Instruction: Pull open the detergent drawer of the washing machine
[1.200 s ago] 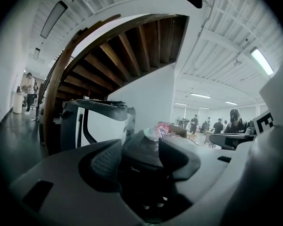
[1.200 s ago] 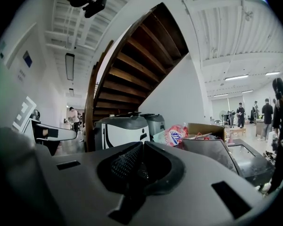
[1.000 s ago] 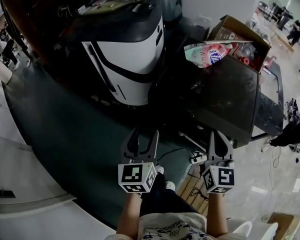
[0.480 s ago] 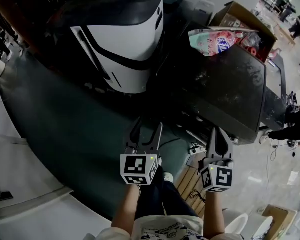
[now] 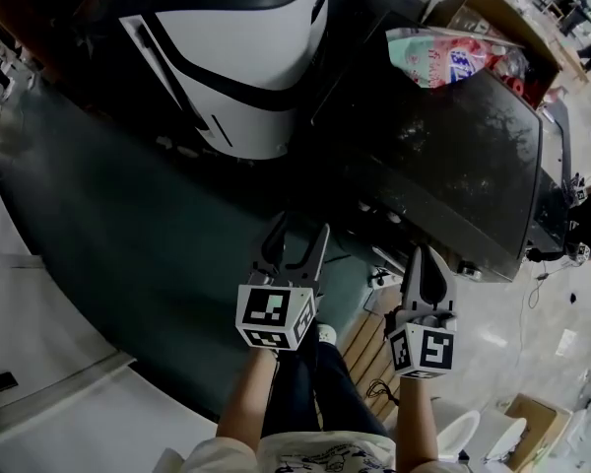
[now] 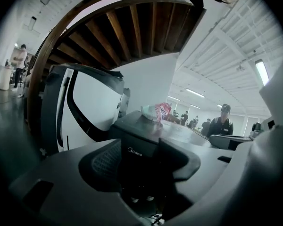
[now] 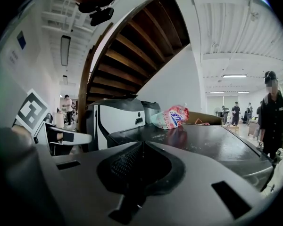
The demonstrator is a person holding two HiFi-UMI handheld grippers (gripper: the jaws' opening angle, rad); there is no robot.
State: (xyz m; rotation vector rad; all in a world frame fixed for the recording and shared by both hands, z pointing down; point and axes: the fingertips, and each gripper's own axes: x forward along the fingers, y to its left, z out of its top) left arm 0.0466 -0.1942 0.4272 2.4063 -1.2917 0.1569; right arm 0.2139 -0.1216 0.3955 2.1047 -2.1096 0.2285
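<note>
At the bottom of the head view, the person's forearms (image 5: 244,417) are holding both tools out over a green floor (image 5: 128,254) and a wooden pallet (image 5: 366,341). The left gripper (image 5: 294,247) is sitting just below centre with its jaws standing apart and nothing between them. Its own view (image 6: 139,163) is looking through that gap at the dark front of the washing machine (image 6: 146,140), where a small brand mark is showing. The right gripper (image 5: 426,264) is hanging to the right of it, jaws pressed together on nothing, as its own view (image 7: 141,149) is showing. Both tools are appearing short of the machine.

Beyond the tips, the washing machine (image 5: 443,156) is filling the centre right of the frame, its black top looking dusty. The detergent drawer should be on that dark front, but I cannot make it out in any view.

Farther on, a pink and white bag (image 5: 441,55) is lying at the far edge of that top, with an open cardboard box (image 5: 492,13) behind it. In the upper left, a white appliance with black bands (image 5: 246,67) is standing beside the washing machine. In the right gripper view, a wooden stair underside (image 7: 141,46) is curving overhead, and a person in dark clothes (image 7: 273,121) is standing at the right edge.
</note>
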